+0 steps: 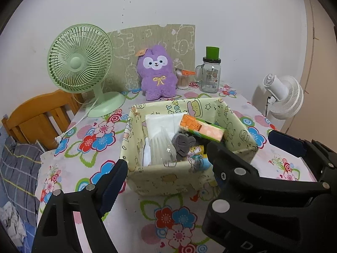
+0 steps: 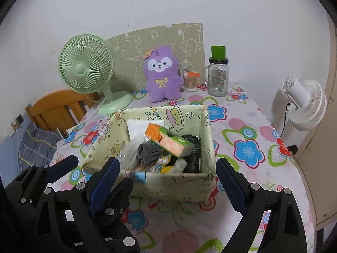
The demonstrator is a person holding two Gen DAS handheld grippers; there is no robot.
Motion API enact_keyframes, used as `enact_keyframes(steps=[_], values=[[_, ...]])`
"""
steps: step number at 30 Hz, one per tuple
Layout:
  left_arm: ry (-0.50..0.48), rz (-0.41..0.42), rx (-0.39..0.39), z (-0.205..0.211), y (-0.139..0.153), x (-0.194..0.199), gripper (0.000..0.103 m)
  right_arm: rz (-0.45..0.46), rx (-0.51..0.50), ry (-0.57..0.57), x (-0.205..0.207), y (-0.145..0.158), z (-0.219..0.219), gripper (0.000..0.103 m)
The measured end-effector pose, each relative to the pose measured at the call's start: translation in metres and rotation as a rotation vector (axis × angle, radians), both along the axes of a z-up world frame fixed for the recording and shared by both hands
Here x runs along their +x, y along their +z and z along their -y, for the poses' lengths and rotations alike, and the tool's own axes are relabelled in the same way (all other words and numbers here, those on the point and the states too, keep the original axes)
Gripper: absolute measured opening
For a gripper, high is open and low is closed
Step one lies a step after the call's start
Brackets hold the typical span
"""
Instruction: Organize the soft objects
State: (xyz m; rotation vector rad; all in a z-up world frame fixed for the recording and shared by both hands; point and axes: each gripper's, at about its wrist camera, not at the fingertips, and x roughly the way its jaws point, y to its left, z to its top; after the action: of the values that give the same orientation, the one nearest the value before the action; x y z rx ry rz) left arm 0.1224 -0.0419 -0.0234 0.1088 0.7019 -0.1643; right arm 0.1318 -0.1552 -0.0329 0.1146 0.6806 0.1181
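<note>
Left wrist view first: your left tongs (image 1: 166,168) fill the bottom of the frame, spread wide apart with nothing between them. Your right tongs (image 2: 167,172) look the same in the right wrist view, wide apart and empty, with the left pair poking in at lower left.

Just past the tips, mid-frame, sits the fabric bin (image 1: 166,175) on the floral worktop (image 1: 179,217). It's packed: a tissue pack (image 1: 202,127) in orange and green lies tilted on top, a grey sock (image 1: 183,145) sits under it, white folded stuff (image 1: 162,122) lies toward the back left, and something black (image 2: 192,149) shows on the right side in the right wrist view.

Further back, upper centre, the purple plush (image 1: 157,73) stands upright against a patterned board (image 1: 151,42). A green fan (image 1: 81,63) is left of it, a cotton swab tub (image 1: 183,80) and glass jar (image 1: 209,76) to its right. A white fan (image 1: 282,97) stands off the worktop at far right.
</note>
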Motion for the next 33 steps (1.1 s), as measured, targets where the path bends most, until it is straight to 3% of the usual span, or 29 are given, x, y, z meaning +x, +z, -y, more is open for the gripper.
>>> enact_keyframes(steps=[25,33], values=[[0.014,0.103,-0.009,-0.015,0.018,-0.064,0.093,0.107,-0.034,-0.051,-0.074,0.018,0.017,0.094],[0.062,0.138,-0.006,-0.025,0.029,-0.080,0.097,0.122,-0.029,-0.074,-0.090,0.023,0.028,0.094]])
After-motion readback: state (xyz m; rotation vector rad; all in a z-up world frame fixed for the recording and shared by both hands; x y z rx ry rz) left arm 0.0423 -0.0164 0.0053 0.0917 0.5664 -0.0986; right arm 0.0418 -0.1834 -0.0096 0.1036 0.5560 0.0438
